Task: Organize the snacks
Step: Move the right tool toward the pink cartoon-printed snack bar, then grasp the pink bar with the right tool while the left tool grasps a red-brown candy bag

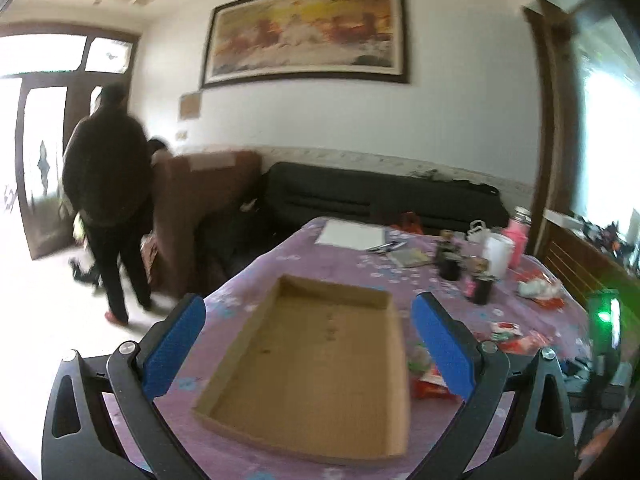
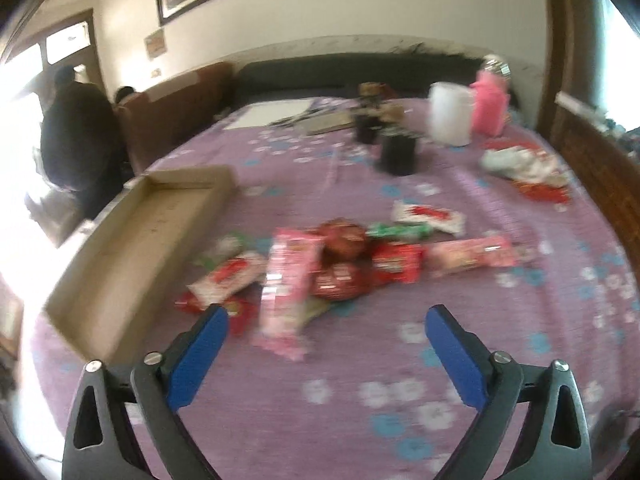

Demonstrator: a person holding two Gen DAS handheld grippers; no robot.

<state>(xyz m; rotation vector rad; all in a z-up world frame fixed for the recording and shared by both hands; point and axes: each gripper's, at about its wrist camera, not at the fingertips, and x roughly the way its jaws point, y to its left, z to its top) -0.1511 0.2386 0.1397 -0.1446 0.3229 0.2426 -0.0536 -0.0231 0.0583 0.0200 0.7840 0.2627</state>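
Observation:
A shallow empty cardboard tray (image 1: 316, 364) lies on the purple flowered tablecloth (image 2: 320, 384); it also shows in the right wrist view (image 2: 132, 240) at the left. My left gripper (image 1: 308, 312) is open and empty, hovering over the tray. A pile of wrapped snacks lies right of the tray: a long pink pack (image 2: 286, 280), round red packs (image 2: 342, 256), a white and red pack (image 2: 226, 278), a green pack (image 2: 398, 232). My right gripper (image 2: 326, 320) is open and empty, just in front of the pile, its left finger near the pink pack.
At the table's far end stand dark cups (image 2: 396, 152), a white jug (image 2: 450, 118), a pink bottle (image 2: 488, 106), papers (image 2: 272, 114) and crumpled wrappers (image 2: 524, 168). A person (image 1: 106, 196) stands by sofas left of the table. A wooden bench (image 1: 580, 260) is at the right.

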